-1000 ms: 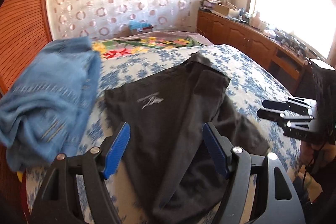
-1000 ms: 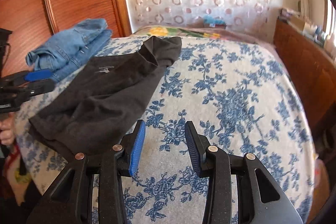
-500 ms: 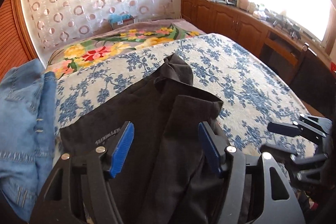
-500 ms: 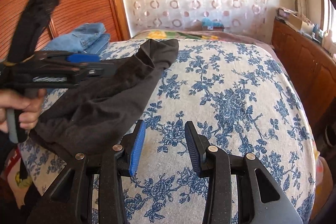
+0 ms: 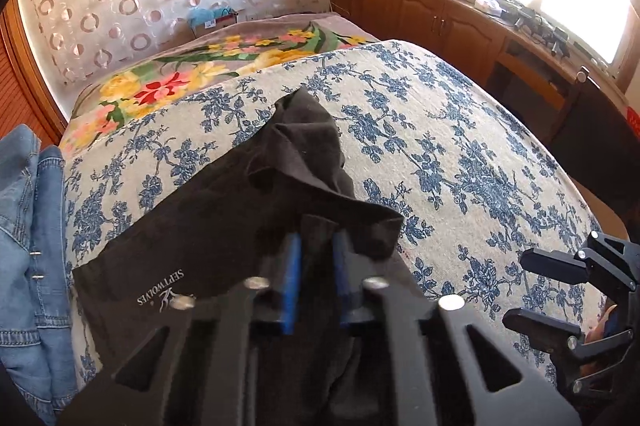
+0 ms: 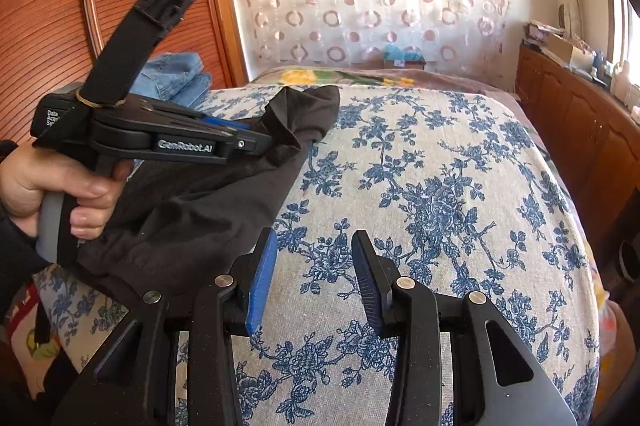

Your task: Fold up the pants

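Black pants (image 5: 224, 210) lie crumpled on the blue-flowered bed cover (image 5: 440, 154), with a white logo near my left gripper. My left gripper (image 5: 316, 246) is shut on a fold of the black pants and holds it slightly raised. In the right wrist view the left gripper (image 6: 256, 136) shows from the side, gripping the pants (image 6: 192, 210). My right gripper (image 6: 316, 266) is open and empty over the bed cover (image 6: 440, 194), just right of the pants' edge. It also shows in the left wrist view (image 5: 536, 290), open.
Folded blue jeans (image 5: 28, 250) lie at the left edge of the bed, also in the right wrist view (image 6: 176, 74). A flowered blanket (image 5: 208, 70) lies at the far end. Wooden cabinets (image 5: 440, 18) run along the right under a window. A wooden panel (image 6: 140, 6) stands on the left.
My left gripper has moved forward over the pants and closed on a fold of the black fabric. The right gripper has stayed open near the bed's front.
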A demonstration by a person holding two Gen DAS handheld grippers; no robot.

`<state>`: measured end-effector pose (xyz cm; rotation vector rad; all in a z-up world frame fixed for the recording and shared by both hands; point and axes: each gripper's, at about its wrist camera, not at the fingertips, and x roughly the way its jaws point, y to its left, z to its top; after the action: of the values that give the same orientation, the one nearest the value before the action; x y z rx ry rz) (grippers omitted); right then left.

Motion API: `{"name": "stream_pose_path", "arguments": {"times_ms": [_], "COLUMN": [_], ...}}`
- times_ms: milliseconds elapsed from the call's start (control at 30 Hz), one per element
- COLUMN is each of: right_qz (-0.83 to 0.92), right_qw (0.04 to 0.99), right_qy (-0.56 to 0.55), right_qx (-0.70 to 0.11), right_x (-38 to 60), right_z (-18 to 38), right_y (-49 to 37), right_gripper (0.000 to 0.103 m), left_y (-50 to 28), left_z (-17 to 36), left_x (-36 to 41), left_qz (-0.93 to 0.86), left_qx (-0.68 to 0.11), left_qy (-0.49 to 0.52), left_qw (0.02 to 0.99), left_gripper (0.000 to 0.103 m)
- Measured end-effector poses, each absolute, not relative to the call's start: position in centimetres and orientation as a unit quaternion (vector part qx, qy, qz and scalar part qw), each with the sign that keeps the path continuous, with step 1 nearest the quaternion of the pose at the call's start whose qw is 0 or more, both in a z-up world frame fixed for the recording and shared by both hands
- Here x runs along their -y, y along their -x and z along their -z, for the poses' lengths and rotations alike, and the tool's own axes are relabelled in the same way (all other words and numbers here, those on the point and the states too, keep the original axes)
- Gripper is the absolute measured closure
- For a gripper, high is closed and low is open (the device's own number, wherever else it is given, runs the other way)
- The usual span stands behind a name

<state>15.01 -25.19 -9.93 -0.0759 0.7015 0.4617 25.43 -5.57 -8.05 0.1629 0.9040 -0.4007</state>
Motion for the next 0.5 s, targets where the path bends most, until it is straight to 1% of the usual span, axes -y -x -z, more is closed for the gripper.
{"name": "stream_pose_path", "arguments": {"times_ms": [100, 267, 500], "right_qz": [-0.225, -0.225, -0.224], "right_qw": [0.913, 0.913, 0.913], "right_qy": [0.037, 0.037, 0.038], "right_qx": [-0.34, -0.339, -0.339], "right_x": [25.2, 25.2, 25.3], "right_z": [9.9, 9.9, 9.9], "right_y": [-14.9, -14.9, -14.8], "right_gripper": [0.064, 0.064, 0.064], "left_y": [-24.5, -23.2, -23.1], "left_z": [7.2, 4.4, 0.9], "left_x": [5.1, 2.8, -4.3], "left_qz": [0.19, 0.176, 0.117], "left_qx": [-0.423, -0.39, -0.35], "left_qy": [-0.074, -0.063, -0.019], "left_qw": [0.883, 0.902, 0.929], "left_gripper": [0.102, 0.103, 0.103]}}
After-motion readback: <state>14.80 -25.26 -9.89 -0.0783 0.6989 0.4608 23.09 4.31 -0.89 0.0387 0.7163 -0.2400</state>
